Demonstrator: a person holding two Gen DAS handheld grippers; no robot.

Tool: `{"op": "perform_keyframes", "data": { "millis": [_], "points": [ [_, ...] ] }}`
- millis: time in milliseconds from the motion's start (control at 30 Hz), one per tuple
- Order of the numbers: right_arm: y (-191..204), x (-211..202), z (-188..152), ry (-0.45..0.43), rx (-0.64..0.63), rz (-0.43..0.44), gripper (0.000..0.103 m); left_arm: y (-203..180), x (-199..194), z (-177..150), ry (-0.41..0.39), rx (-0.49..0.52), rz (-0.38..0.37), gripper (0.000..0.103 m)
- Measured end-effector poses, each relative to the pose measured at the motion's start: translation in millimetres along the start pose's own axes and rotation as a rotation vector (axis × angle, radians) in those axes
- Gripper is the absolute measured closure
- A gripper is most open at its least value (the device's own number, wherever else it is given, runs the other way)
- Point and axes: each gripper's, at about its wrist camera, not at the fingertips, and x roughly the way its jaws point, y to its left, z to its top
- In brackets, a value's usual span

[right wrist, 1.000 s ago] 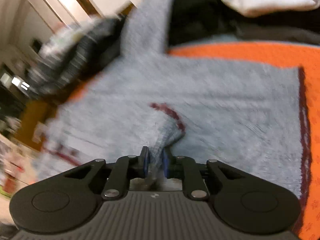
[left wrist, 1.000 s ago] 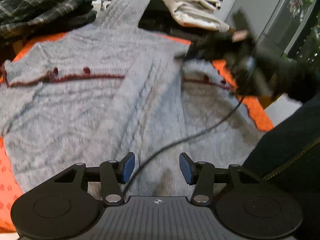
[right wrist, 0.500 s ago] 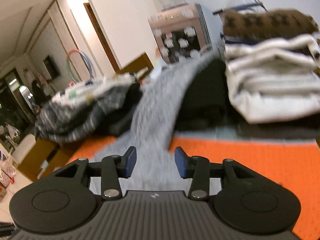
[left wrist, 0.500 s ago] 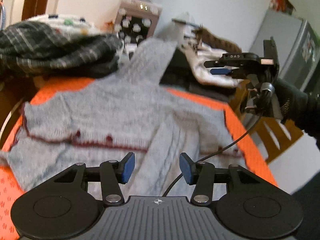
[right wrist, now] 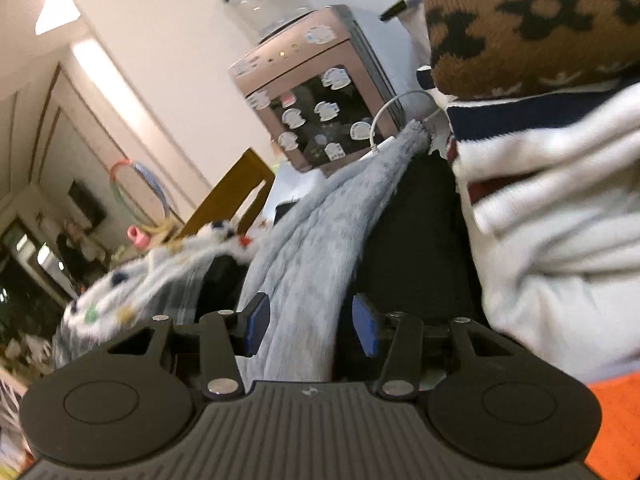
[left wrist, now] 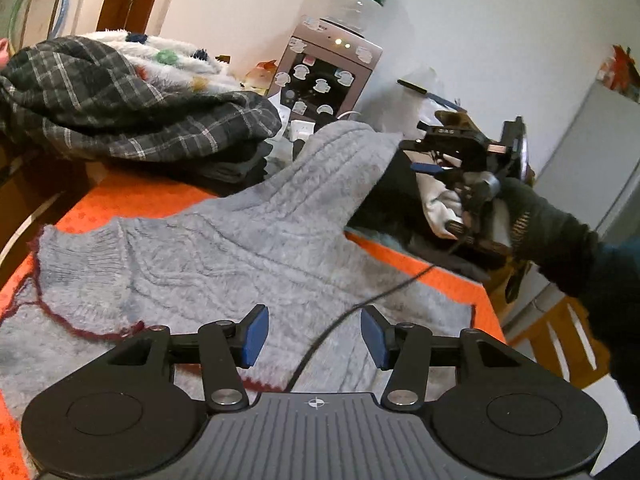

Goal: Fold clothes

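Grey knit sweater (left wrist: 248, 256) is lying spread over the orange cloth (left wrist: 132, 204), filling centre and lower left of left wrist view; dark red trim is running along its edge at lower left. One sleeve (left wrist: 344, 156) is stretching up toward upper centre, draping over a dark folded stack.

Left gripper (left wrist: 314, 334) is hovering at bottom centre w/ blue pads well apart, nothing between them, sweater below. A black cable is crossing the gap.

Right gripper (right wrist: 306, 324) is sitting w/ fingers apart too; the sleeve (right wrist: 316, 264) is running up btwn the pads in right wrist view, but not pinched. In left view that gripper (left wrist: 432, 162) is at mid right, held by a dark-gloved hand (left wrist: 536, 220).

Plaid garment pile (left wrist: 120, 108) is sitting upper left; white/brown folded stack (right wrist: 552, 208) is filling right side of right view. Water dispenser (left wrist: 324, 76) is standing behind, upper centre.
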Motion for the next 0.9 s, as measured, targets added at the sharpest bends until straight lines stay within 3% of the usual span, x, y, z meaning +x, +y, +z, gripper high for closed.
{"op": "perform_keyframes", "data": {
  "millis": [267,367,400,600,767,900],
  "points": [
    [-21,63,26,-0.018,0.048,-0.025,0.052,-4,16,9,-0.005,-0.028,0.035,0.049],
    [-20,68,32,-0.036,0.022,0.005,0.094,-3,16,9,-0.01,-0.035,0.056,0.049],
    [-19,69,33,-0.044,0.008,0.017,0.094,-2,16,10,-0.014,-0.038,0.065,0.049],
    [42,24,19,-0.137,-0.375,0.086,0.095,7,5,7,-0.048,-0.062,0.12,0.049],
    [99,-42,-45,-0.191,-0.785,0.211,0.095,14,-11,0,-0.065,-0.054,0.147,0.05],
    [119,-89,-117,-0.146,-1.057,0.315,0.095,24,-25,-11,-0.059,-0.062,0.168,0.05]
  ]
}}
